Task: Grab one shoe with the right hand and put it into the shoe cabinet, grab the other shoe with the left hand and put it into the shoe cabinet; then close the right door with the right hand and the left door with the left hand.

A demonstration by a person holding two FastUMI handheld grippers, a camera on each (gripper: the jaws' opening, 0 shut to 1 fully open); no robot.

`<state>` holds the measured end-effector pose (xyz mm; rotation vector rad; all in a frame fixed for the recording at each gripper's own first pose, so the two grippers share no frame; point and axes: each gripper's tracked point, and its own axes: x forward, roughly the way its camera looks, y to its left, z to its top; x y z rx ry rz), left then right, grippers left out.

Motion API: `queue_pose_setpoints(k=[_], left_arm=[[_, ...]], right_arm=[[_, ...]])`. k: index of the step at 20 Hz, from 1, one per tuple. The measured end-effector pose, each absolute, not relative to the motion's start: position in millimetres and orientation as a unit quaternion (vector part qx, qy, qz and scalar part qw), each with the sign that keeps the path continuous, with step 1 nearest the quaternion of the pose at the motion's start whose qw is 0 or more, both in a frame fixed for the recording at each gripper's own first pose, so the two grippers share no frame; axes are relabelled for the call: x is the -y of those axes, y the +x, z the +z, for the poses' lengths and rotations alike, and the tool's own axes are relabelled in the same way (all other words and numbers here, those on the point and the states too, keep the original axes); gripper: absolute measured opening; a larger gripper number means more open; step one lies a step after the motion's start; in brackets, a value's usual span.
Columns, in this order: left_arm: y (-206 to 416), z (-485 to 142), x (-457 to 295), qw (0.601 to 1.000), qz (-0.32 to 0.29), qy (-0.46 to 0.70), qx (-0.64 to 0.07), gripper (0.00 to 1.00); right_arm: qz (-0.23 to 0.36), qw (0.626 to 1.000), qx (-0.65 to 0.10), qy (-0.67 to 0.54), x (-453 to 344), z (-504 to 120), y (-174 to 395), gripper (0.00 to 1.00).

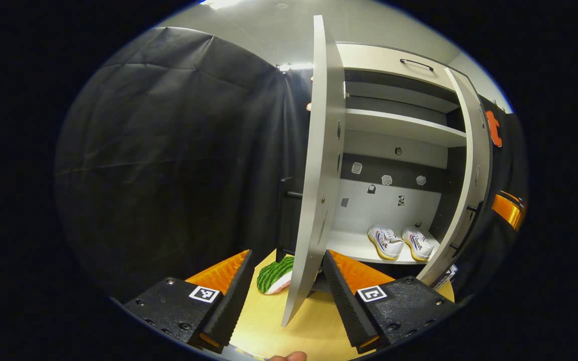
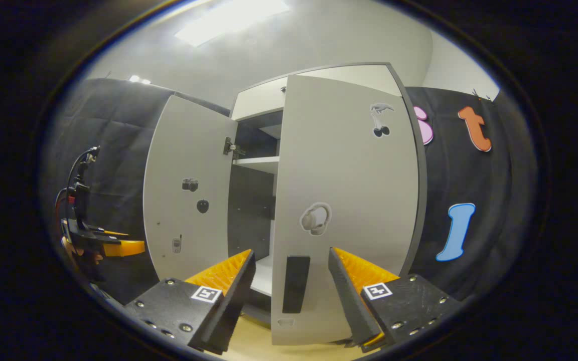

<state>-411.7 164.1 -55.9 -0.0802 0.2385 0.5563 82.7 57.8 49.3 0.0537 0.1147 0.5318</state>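
Left gripper view: the left claw (image 1: 285, 281) stands wide apart, gripping nothing, with the edge of the pale grey cabinet's left door (image 1: 319, 170) rising between its fingers, nearer the right-hand one; whether a finger touches the door cannot be told. Ahead and to the right of this claw, inside the open shoe cabinet (image 1: 399, 125), the two white shoes with red and blue side markings (image 1: 400, 242) sit side by side on the bottom shelf, toes toward the viewer. Just beyond the claw's left finger a green-striped watermelon-slice object (image 1: 275, 275) lies on the light wooden tabletop (image 1: 309, 328). The right door (image 1: 462, 180) stands partly open at far right.

Right gripper view: the right claw (image 2: 291, 283) is likewise spread wide and empty, the right door's outer face (image 2: 349, 200) directly ahead, its dark rectangular handle (image 2: 295, 284) between the fingers, apparently clear of both. The left door (image 2: 188, 195) hangs open to the left; farther left the other gripper (image 2: 96, 235) is seen
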Motion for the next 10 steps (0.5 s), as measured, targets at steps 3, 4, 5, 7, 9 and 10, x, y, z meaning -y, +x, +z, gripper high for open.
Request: queue_pose_setpoints(k=[3,4,5,7,9,10], left_arm=[[-412.3,-55.9,-165.7,0.953,0.277,-0.042,-0.117,0.85],[-413.0,-55.3,-165.9,0.952,0.279,-0.042,-0.117,0.85],[-412.2,-55.9,-166.1,0.952,0.28,-0.042,-0.117,0.85],[-412.2,-55.1,-166.6,0.951,0.283,-0.04,-0.114,0.85],[-412.3,-54.2,-166.4,0.951,0.286,-0.041,-0.112,0.84],[-412.1,-53.6,-166.9,0.951,0.287,-0.041,-0.112,0.83]], right_arm=[[0.263,0.963,-0.059,0.027,-56.4,46.8,82.8,0.87],[0.262,0.963,-0.059,0.028,-56.0,47.6,83.4,0.87],[0.263,0.963,-0.058,0.029,-55.0,47.1,84.0,0.87],[0.262,0.963,-0.059,0.029,-52.8,46.3,85.7,0.87],[0.262,0.963,-0.059,0.028,-50.3,46.4,87.4,0.87],[0.262,0.963,-0.059,0.029,-49.5,45.8,88.4,0.83]])
